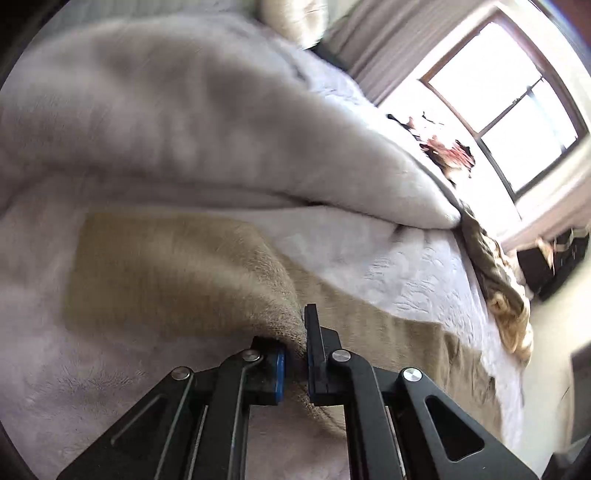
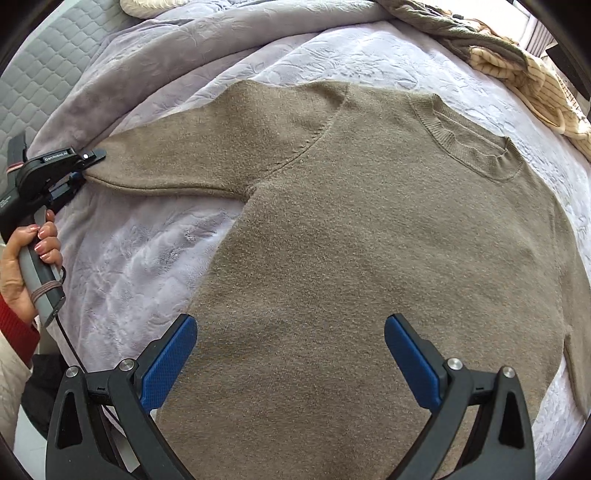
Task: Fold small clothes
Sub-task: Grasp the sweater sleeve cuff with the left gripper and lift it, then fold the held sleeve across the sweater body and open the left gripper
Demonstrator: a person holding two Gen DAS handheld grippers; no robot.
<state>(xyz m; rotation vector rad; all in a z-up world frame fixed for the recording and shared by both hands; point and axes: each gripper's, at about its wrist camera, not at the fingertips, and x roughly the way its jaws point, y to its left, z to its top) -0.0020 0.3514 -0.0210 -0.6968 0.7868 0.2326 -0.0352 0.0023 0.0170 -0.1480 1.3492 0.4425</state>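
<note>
- A taupe, fuzzy knit sweater with a ribbed crew neck (image 2: 351, 229) lay spread flat on a pale lavender embossed bedspread (image 2: 140, 266), its collar toward the far side of the bed.
- The left gripper (image 1: 295, 363) had its jaws pinched tight on the end of the sweater's outstretched sleeve (image 2: 166, 162); a hand (image 2: 26, 258) held its grey handle.
- The right gripper (image 2: 290, 363) hung over the sweater's lower body with its blue-padded jaws spread wide, holding nothing.
- A cream striped garment (image 2: 532, 88) and an olive knit garment (image 2: 461, 29) lay heaped at the bed's far edge, well apart from the sweater.
</note>
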